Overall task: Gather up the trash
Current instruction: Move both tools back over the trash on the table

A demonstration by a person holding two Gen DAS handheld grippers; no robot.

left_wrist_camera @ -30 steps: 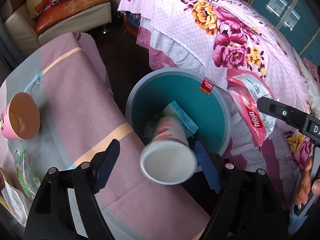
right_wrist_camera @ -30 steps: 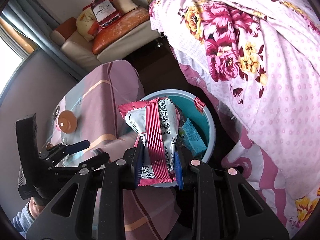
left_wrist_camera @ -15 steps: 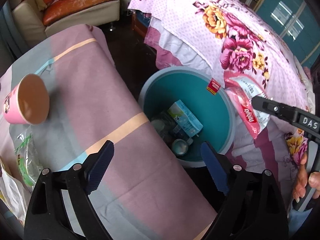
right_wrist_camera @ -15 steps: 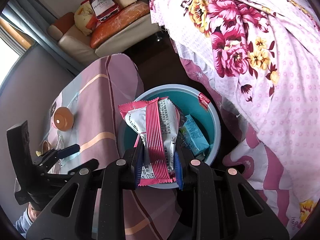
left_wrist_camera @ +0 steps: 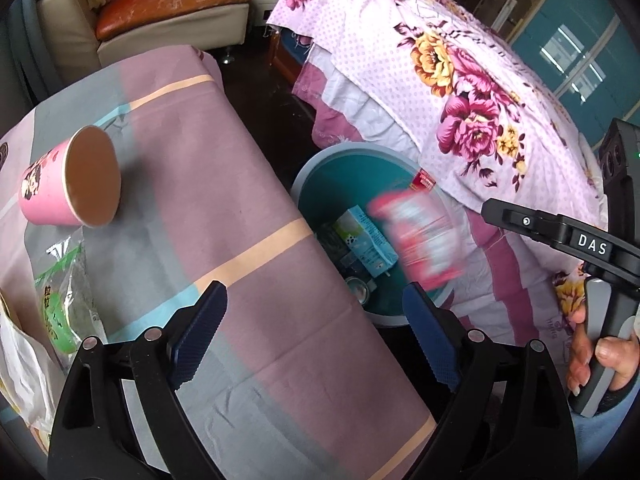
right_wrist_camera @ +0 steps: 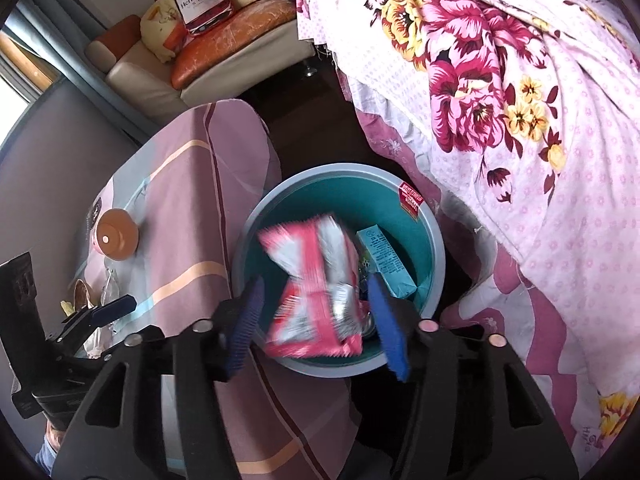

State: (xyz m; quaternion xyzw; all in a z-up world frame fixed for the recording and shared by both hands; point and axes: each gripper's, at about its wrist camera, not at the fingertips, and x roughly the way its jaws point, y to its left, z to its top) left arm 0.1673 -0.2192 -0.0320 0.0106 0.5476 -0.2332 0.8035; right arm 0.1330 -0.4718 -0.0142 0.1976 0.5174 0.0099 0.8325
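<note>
A teal bin [right_wrist_camera: 434, 240] [left_wrist_camera: 320, 168] stands on the floor between the table and the bed. My right gripper [right_wrist_camera: 316, 316] is open above it, and a pink and silver snack packet [right_wrist_camera: 316, 284] [left_wrist_camera: 420, 236] is blurred in mid-fall between its jaws, over the bin. A blue carton [right_wrist_camera: 386, 260] [left_wrist_camera: 366, 240] and a small can [left_wrist_camera: 358, 288] lie inside the bin. My left gripper [left_wrist_camera: 316, 336] is open and empty over the table's edge. A pink paper cup [left_wrist_camera: 72, 178] [right_wrist_camera: 116, 234] lies on its side on the table.
The table has a pink and grey cloth [left_wrist_camera: 224, 184]. A green wrapper [left_wrist_camera: 60, 292] and a white plastic bag [left_wrist_camera: 20, 364] lie at its left end. A bed with a floral cover [left_wrist_camera: 460, 88] is to the right. A sofa [left_wrist_camera: 168, 12] is behind.
My right gripper has opened and let go of the snack packet, which is dropping toward the bin. The left gripper has drawn back over the table, staying open.
</note>
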